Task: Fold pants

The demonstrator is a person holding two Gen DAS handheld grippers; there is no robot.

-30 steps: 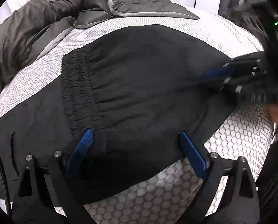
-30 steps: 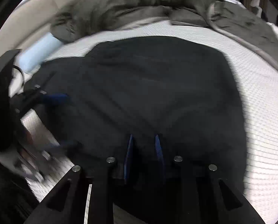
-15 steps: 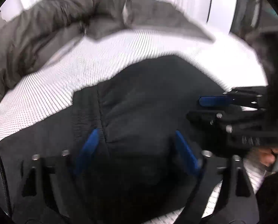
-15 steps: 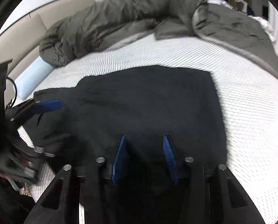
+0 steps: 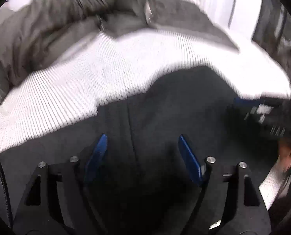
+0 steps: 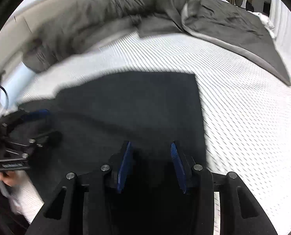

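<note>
Black pants (image 6: pixel 137 101) on white mattress (image 6: pixel 243 101) — both grippers, left (image 5: pixel 142 150) and right (image 6: pixel 150 156), spread open, empty — no legible writing

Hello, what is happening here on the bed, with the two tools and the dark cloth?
A person is folding black pants on a white mattress, with a two-finger gripper in each hand. The left gripper and the right gripper are both open, their blue pads spread, low over the near edge of the pants. Neither one pinches cloth. The pants lie flat in a neat folded block. A grey blanket is bunched at the far side of the bed.
</note>
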